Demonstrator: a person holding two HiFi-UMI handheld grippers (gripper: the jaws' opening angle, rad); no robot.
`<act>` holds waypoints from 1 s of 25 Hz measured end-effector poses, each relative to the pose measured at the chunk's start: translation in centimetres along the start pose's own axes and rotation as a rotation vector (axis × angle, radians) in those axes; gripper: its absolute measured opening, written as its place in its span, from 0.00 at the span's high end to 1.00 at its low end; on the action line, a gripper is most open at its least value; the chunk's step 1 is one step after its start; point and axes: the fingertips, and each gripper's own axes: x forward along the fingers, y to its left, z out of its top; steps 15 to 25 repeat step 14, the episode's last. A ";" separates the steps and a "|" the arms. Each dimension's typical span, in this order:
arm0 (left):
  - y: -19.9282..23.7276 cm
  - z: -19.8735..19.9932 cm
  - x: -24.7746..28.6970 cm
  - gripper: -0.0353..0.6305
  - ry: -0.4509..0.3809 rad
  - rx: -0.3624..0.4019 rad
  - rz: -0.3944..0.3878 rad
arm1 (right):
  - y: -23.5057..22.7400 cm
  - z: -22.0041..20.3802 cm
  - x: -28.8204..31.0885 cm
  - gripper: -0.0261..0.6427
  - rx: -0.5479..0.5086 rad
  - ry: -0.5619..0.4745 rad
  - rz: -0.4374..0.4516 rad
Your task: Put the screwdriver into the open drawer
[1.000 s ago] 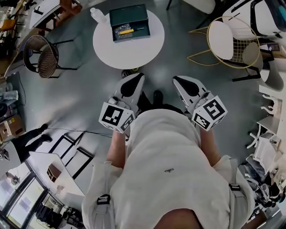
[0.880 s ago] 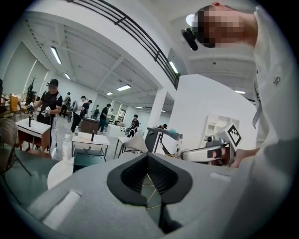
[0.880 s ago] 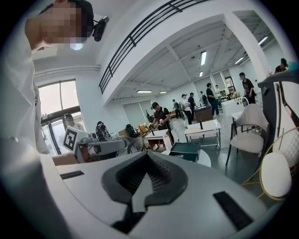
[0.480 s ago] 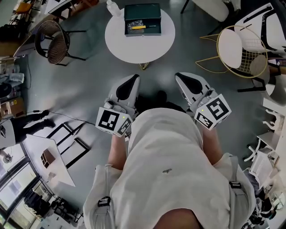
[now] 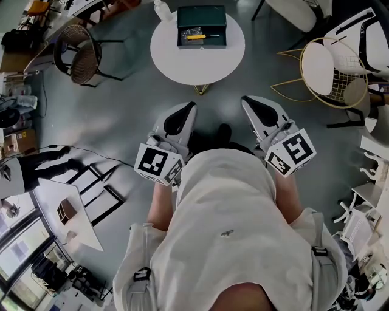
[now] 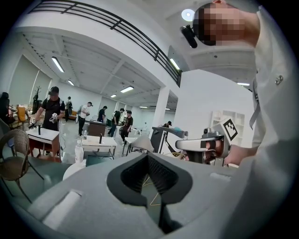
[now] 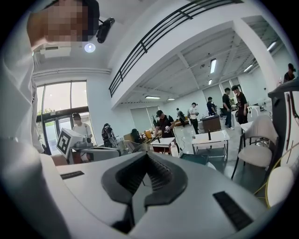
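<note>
The person in a white shirt (image 5: 231, 243) stands on the grey floor, on the near side of the round white table (image 5: 197, 67) and apart from it. A brown wicker chair (image 5: 76, 58) stands left of the table and a gold wire chair (image 5: 328, 67) stands right of it.

On the far half of the table lies the dark green open drawer (image 5: 202, 15). A clear bottle (image 5: 161, 9) stands just left of it, by the table's far left edge.

The left gripper (image 5: 188, 109) and the right gripper (image 5: 248, 102) are held side by side in front of the person's body. Both point toward the table and both stop short of its near edge.

The screwdriver (image 5: 196, 37), with a yellow handle, lies crosswise inside the drawer. It is across the table from both grippers and touches neither.

In the left gripper view, the left fingers (image 6: 131, 175) meet at their tips. Only floor and the table's base show through the hollow between the ribbed pads, so they hold nothing.

In the right gripper view, the right fingers (image 7: 125, 178) are likewise brought together at the tips and are empty. The table and drawer are small beyond them.
</note>
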 end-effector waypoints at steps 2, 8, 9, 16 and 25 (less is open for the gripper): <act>-0.2 -0.2 -0.4 0.93 0.000 -0.001 0.002 | 0.3 -0.3 -0.1 0.95 0.001 0.003 0.003; -0.3 -1.2 -1.7 0.93 0.000 -0.016 0.034 | 1.1 -1.4 -0.5 0.95 0.003 0.012 0.008; -0.4 -1.3 -1.9 0.93 0.002 -0.019 0.038 | 1.2 -1.4 -0.7 0.95 0.002 0.012 0.007; -0.6 -1.6 -2.7 0.93 0.006 -0.017 0.039 | 1.9 -1.4 -1.3 0.95 -0.004 0.008 0.003; -0.6 -1.6 -2.7 0.93 0.006 -0.017 0.039 | 1.9 -1.4 -1.3 0.95 -0.004 0.008 0.003</act>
